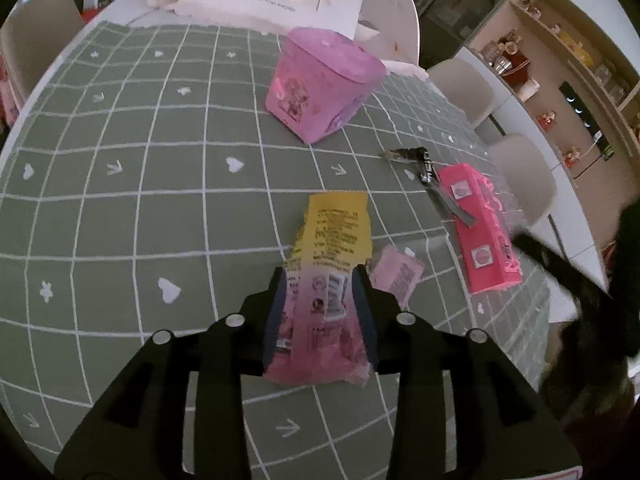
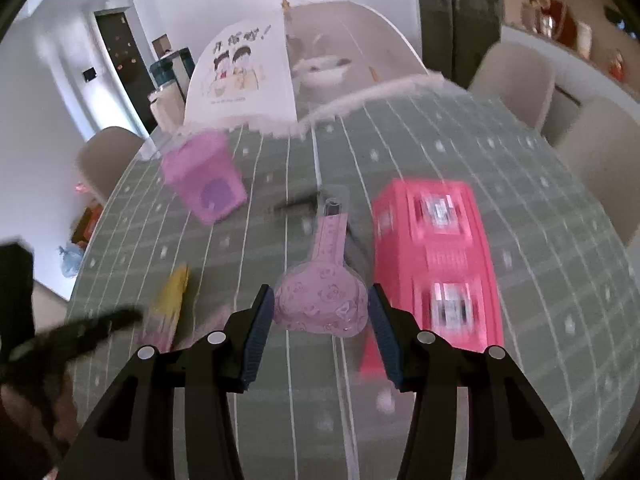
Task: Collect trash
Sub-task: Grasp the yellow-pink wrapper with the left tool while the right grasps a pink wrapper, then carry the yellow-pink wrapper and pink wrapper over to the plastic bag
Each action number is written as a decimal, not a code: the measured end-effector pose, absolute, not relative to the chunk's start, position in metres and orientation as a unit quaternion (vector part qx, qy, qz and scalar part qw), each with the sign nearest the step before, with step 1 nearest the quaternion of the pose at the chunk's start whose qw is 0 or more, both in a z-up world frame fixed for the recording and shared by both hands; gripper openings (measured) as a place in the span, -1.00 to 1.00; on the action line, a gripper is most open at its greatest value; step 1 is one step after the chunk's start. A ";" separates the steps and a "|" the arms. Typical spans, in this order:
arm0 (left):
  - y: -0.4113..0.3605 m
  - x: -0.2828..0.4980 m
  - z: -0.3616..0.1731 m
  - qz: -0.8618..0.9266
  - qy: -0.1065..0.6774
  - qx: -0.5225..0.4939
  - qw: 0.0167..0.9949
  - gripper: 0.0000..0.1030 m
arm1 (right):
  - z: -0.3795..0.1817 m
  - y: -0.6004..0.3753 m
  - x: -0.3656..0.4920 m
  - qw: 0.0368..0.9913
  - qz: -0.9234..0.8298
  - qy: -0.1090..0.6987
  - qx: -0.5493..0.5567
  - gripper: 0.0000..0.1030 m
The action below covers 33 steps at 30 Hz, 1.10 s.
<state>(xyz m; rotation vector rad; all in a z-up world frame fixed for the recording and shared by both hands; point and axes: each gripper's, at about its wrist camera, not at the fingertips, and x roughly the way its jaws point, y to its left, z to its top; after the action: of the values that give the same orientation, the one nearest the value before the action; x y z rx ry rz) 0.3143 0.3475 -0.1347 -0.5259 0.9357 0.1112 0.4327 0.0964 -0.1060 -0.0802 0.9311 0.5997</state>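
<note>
The left hand-held gripper (image 1: 322,300) points down at the desk (image 1: 120,208), which carries a green cloth with a white grid, small hearts and arrows. Between its two blue pads lies a long snack wrapper (image 1: 328,264), yellow at the far end and pink near the camera. The print on the wrapper is dense and too small to read. The jaws stand apart on both sides of it, and I cannot tell whether the pads press on it or only frame it.

Just to the right of this wrapper lies a small pale pink packet (image 1: 396,274), flat on the cloth. Further right is a bright pink box (image 1: 482,232) with two round stickers on top, and beside its far end lie a dark twisted scrap and a grey strip (image 1: 424,168). At the back stands a purple bin (image 1: 320,84) with a picture sticker on its side (the picture is not clear).

The right hand-held gripper (image 2: 320,310) grasps a lilac pouch (image 2: 322,300) printed with small panda faces, its narrow spout pointing away; both pads touch the wide bottom part. This view is blurred. Behind the bin stands a white paper bag (image 2: 244,68) with a cartoon of two children and some characters that I cannot read.
</note>
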 end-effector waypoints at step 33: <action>0.159 0.296 -0.024 -0.048 0.389 -0.154 0.907 -0.77 | -0.035 -0.085 0.313 0.907 0.226 0.354 -0.016 -0.11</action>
<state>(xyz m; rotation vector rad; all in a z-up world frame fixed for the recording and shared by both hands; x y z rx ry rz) 0.2961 0.1593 -0.0239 -0.3172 0.8024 -0.0993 0.3131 -0.0847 -0.0349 -0.0335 0.7306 0.4661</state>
